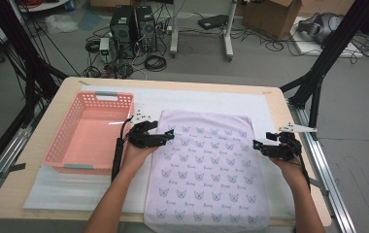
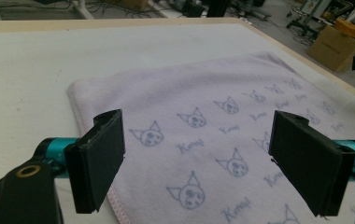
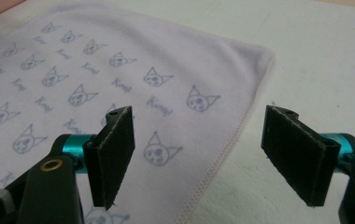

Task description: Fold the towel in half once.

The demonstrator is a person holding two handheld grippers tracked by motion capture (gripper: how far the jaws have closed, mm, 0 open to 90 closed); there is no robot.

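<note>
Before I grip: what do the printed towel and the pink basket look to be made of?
The towel looks like soft, matte woven or microfibre cloth: it lies limp and flat, shows a stitched hem and printed cat faces. The exact fibre is unclear. The basket looks like rigid moulded plastic, slightly glossy, with rows of punched holes in its walls and grey handle inserts.

Pink basket (image 1: 91, 131) on white mat (image 1: 270, 111), left; cardboard box (image 1: 270, 17) on floor.

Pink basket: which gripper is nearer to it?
Left. The left gripper hovers over the towel's left edge, just beside the pink basket's right wall. The right gripper sits at the towel's right edge, with the whole towel between it and the basket.
</note>
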